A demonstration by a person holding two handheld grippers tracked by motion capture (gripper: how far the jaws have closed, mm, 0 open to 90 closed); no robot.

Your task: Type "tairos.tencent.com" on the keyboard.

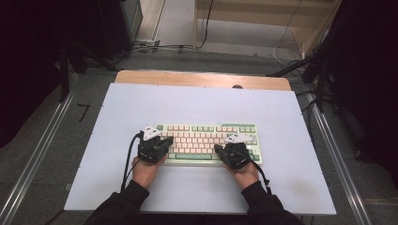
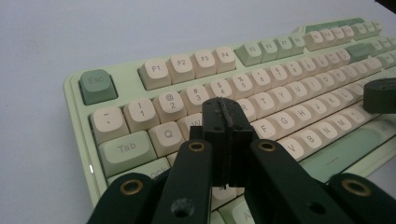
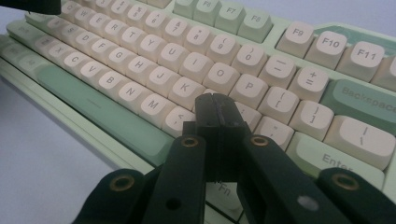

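A pale blue table (image 1: 141, 103) spreads out under the camera, and on its near half sits the keyboard (image 1: 206, 136), green case with cream and green keys, lying square to the person. Two dark sleeves come in from the bottom edge. The left gripper (image 1: 166, 140) hangs over the keyboard's left end; its jaws are pressed flat together with nothing between them, tips poised above the W and E keys, whether touching cannot be told. Over to the right gripper (image 1: 218, 149), at the keyboard's right part: its jaws are clenched together too, empty, tips over the keys just right of M and below L. The green spacebar (image 3: 102, 116) lies bare between the two grippers.
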